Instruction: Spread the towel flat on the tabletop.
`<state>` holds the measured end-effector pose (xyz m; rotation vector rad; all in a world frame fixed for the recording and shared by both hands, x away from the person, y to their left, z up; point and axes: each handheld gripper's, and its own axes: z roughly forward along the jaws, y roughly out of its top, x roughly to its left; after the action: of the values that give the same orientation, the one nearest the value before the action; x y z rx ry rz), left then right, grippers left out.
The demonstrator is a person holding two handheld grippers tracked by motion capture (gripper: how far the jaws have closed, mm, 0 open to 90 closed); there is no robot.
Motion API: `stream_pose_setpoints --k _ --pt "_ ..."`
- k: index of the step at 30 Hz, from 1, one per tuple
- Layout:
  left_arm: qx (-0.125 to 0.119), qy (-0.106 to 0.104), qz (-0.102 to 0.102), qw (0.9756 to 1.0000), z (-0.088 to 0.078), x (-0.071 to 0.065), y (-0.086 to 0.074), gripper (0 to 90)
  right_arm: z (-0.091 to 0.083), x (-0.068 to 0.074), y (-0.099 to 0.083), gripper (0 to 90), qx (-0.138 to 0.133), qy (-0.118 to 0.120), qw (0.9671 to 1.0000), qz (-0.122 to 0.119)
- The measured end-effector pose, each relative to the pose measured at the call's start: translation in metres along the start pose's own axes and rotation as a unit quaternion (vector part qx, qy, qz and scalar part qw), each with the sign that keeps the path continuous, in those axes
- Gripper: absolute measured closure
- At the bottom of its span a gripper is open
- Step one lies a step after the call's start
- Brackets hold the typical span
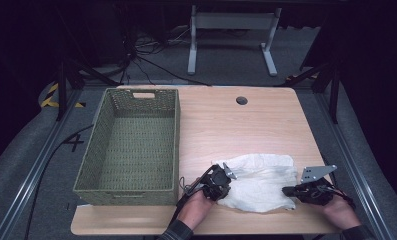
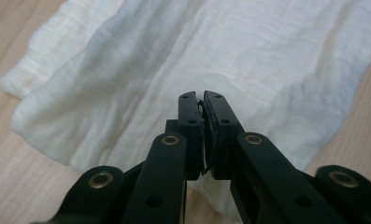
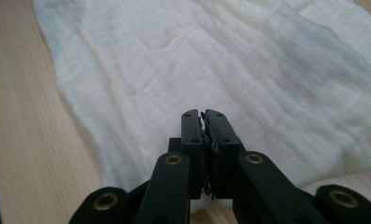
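The table, pale wood with a round cable hole near its far edge, takes up the middle of the high view. On its left half stands a green woven basket with nothing in it. In the lower right of that frame a white cloth lies crumpled and roughly flat on the wood, just right of the basket and near the front edge.

The work looks barely begun: the cloth is still spread loose on the table, unfolded and not lifted, and the basket holds nothing. If the cloth is meant for the basket, gathering it, carrying it left and dropping it in all remain.

The left gripper sits at the cloth's left edge, the right gripper at its lower right corner, each held by a hand coming in from the bottom of the frame. In the left gripper view the jaws stand together above the cloth, with no fabric seen pinched between them. In the right gripper view the jaws are likewise closed on nothing, over the cloth, with bare wood at the left of the frame.

Around the table the room is dark: grey carpeted floor, cables trailing at upper left, yellow-black tape at the left, and a white desk frame at top centre.
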<state>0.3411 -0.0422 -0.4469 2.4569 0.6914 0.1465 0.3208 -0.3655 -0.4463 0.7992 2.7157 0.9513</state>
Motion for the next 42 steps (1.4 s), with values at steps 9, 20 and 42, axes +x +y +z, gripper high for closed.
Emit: stream_pose_setpoints --k 9,20,42 --pt "-0.017 0.040 -0.009 0.9990 0.011 0.015 0.013 85.5 0.009 -0.012 0.009 86.9 -0.006 -0.032 0.9994 0.012" --pt "-0.052 0.042 -0.020 0.9975 0.012 0.023 0.022 80.8 0.021 -0.020 0.022 83.4 -0.020 -0.043 0.9988 0.010" --pt "-0.019 -0.013 0.041 0.9989 0.002 -0.003 0.008 89.8 0.016 -0.015 0.023 78.2 -0.033 -0.026 0.9991 0.006"
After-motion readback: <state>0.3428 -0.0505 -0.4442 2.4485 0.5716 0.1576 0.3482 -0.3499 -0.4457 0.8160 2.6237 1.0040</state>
